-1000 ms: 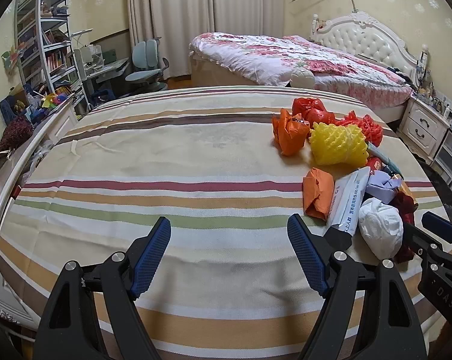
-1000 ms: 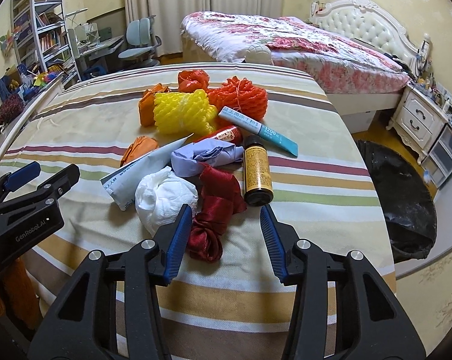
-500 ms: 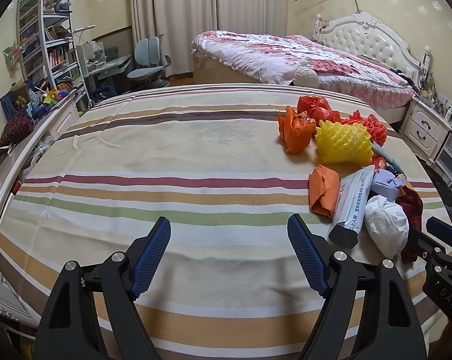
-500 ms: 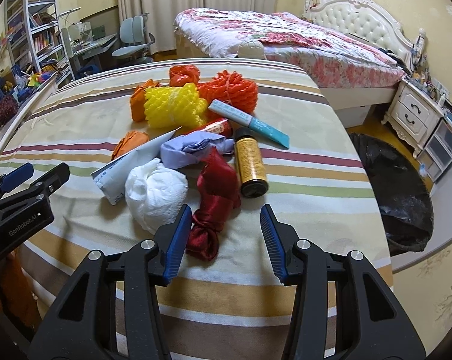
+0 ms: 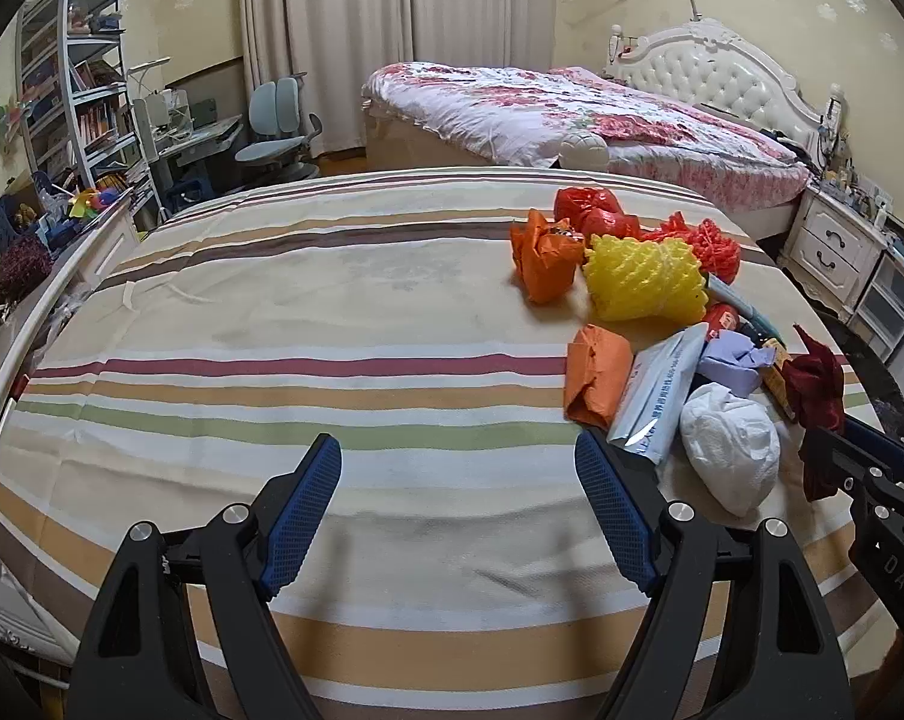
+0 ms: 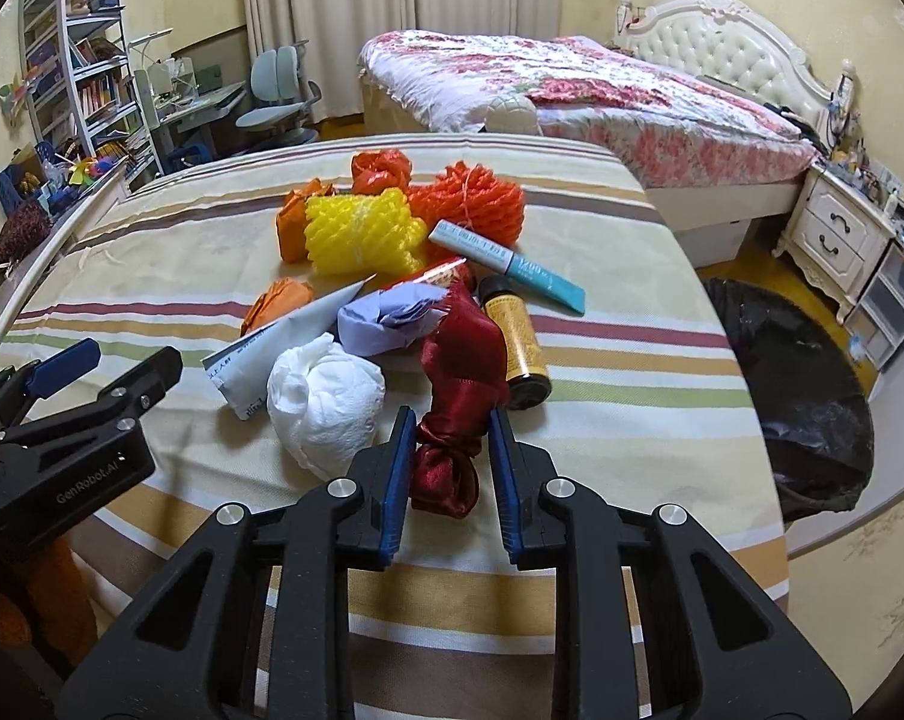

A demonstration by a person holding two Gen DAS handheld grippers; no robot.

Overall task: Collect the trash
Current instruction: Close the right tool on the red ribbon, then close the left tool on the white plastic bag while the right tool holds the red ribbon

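Observation:
A pile of trash lies on a striped bed cover (image 5: 272,360). It holds a dark red satin wad (image 6: 461,384), a white crumpled tissue (image 6: 326,402), a lilac paper (image 6: 386,324), a brown bottle (image 6: 515,348), a yellow foam net (image 6: 362,234) and orange wrappers. My right gripper (image 6: 449,426) has its jaws on both sides of the red wad, closed around its knotted lower end. My left gripper (image 5: 458,468) is open and empty over bare cover, left of the pile. The red wad (image 5: 821,384) and the tissue (image 5: 728,450) also show in the left wrist view.
A black trash bag (image 6: 806,396) lies open on the floor right of the striped bed. A second bed with a floral cover (image 6: 572,84) stands behind. A white nightstand (image 6: 836,228) is at far right, shelves (image 5: 74,90) and a desk chair (image 5: 278,120) at far left.
My right gripper has moved forward onto the red satin wad and its jaws have narrowed around it. My left gripper has stayed open and shifted only slightly.

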